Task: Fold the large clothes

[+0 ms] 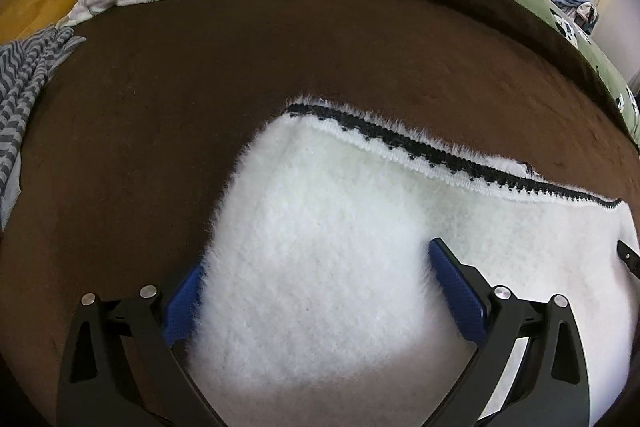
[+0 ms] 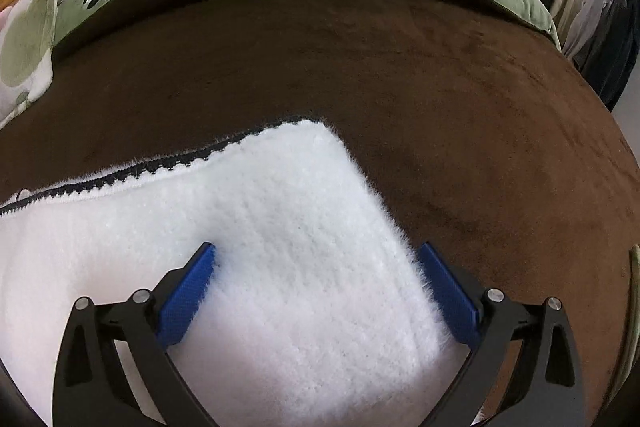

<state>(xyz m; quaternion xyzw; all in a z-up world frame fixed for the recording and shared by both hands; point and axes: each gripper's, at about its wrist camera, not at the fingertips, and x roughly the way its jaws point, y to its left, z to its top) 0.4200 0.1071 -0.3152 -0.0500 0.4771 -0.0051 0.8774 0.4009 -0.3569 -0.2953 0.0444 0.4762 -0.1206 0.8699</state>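
Two grippers, left gripper (image 1: pixel 316 291) & right gripper (image 2: pixel 316 295), both w/ jaws spread wide and gripping nothing, hover over the white fuzzy sweater (image 1: pixel 320 247) lying flat on the brown blanket (image 1: pixel 160 107) — best to pinch each outer edge evenly, lift together — keeping the fold square.

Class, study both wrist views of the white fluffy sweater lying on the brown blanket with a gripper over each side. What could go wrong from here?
1. Both the left gripper and the right gripper are open, straddling the sweater; closing may pinch only fluff and slip.
2. Pads may also catch the brown blanket beneath.
3. Uneven lifting could skew the black-trimmed edge.
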